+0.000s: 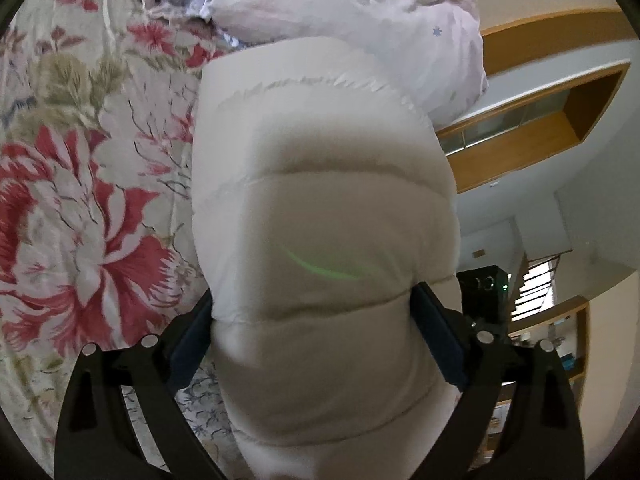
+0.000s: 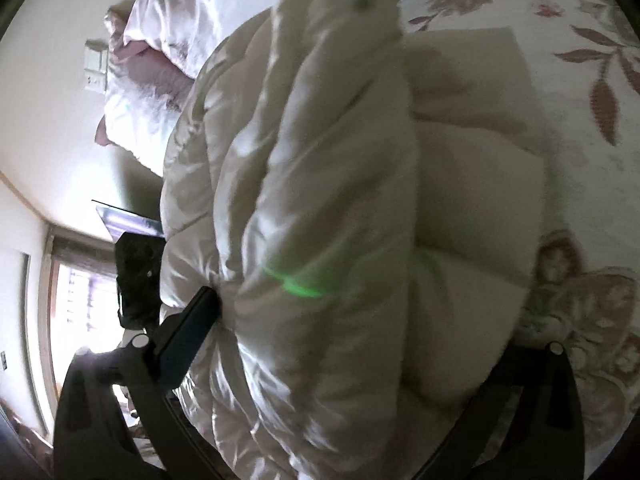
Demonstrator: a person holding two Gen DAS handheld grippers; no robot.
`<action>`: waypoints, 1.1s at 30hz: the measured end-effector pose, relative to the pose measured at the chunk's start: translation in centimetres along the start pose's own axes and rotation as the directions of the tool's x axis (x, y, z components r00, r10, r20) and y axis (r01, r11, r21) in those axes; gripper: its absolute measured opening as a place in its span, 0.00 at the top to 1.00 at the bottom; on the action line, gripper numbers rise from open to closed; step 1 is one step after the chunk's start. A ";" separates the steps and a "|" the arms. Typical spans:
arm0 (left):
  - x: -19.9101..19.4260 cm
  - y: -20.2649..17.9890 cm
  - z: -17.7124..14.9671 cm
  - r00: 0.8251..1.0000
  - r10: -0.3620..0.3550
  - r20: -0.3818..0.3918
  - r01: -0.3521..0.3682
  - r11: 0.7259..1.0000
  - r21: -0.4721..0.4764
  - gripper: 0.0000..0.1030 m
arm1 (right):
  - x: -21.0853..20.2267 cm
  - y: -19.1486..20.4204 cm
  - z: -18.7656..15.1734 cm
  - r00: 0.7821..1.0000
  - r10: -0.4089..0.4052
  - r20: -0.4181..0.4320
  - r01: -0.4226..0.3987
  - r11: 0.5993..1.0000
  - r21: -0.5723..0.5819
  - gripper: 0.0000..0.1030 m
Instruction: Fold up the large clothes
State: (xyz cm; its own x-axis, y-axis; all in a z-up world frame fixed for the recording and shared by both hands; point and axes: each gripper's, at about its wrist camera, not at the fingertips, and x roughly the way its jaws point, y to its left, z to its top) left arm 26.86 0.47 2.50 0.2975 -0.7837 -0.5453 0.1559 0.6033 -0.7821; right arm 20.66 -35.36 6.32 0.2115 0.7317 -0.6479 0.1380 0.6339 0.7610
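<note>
1. Left claw (image 1: 316,320): both dark blue pads press into the sides of a cream quilted puffer jacket (image 1: 320,208); the padding bulges between and above the pads, so the claw is clamped on the garment.
2. Puffer jacket, left wrist view: a thick padded section with horizontal stitched channels fills the centre of the frame, rising away from the claw. A curved green streak of light lies across it just above the pads.
3. Right claw (image 2: 360,320): one dark pad (image 2: 184,344) on the left presses against the bunched jacket (image 2: 312,200); the opposite finger is hidden behind the fabric, with only its black arm showing at lower right. The jacket fills the span between the two arms, so this claw also grips it.
4. Puffer jacket, right wrist view: folds of shiny cream fabric are gathered in a thick bundle, with a small dark snap near its top edge. Part of the garment rests on the bed beyond.
5. Floral bedspread (image 1: 80,208): red and pink flowers on a pale ground, lying under and beside the jacket; it also appears at the right of the right wrist view (image 2: 592,80).
6. Pale pink bedding (image 1: 360,12): a crumpled mass lying beyond the jacket at the far end of the bed.
7. Wooden shelving (image 1: 532,120): on the wall to the right of the bed.
</note>
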 end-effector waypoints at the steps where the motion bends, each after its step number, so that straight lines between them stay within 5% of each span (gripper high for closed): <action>1: 0.1 0.1 0.0 1.000 -0.012 -0.004 0.012 1.000 -0.009 0.09 | 0.2 0.2 -0.1 1.000 0.006 -0.005 -0.006 1.000 -0.008 0.02; 4: 0.2 0.1 -0.1 0.999 -0.041 -0.001 0.041 0.999 -0.018 0.16 | 1.0 1.0 -0.2 0.999 0.047 -0.019 -0.047 0.999 -0.026 0.10; 9: -1.7 -0.2 0.1 0.995 -0.092 0.043 0.092 0.996 -0.003 0.38 | 1.4 1.7 -0.8 0.988 0.155 -0.001 -0.155 0.987 -0.033 0.53; 12: -3.3 -0.9 0.6 0.993 -0.091 0.078 0.089 0.995 0.040 0.43 | 1.7 3.8 -0.8 0.987 0.157 0.011 -0.156 0.984 -0.081 0.63; 23: -11.6 -0.2 4.1 0.966 0.005 0.258 -0.037 0.992 0.119 0.45 | 6.5 12.1 3.0 0.986 0.169 0.005 -0.163 0.961 -0.224 0.66; 29: -12.3 4.1 6.2 0.956 0.144 0.255 -0.159 0.986 0.042 0.45 | 11.6 13.2 5.0 0.996 0.094 -0.004 -0.093 0.969 -0.227 0.66; 33: -12.1 6.9 6.2 0.952 0.161 0.260 -0.165 0.986 -0.006 0.43 | 13.1 12.9 6.4 0.998 0.062 0.009 -0.059 0.978 -0.200 0.60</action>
State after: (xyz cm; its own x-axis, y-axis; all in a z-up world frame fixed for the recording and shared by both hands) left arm 30.20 15.04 5.53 0.5530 -0.6110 -0.5664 0.0987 0.7231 -0.6836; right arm 31.43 -19.17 7.82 0.2284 0.7672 -0.5994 -0.0707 0.6271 0.7757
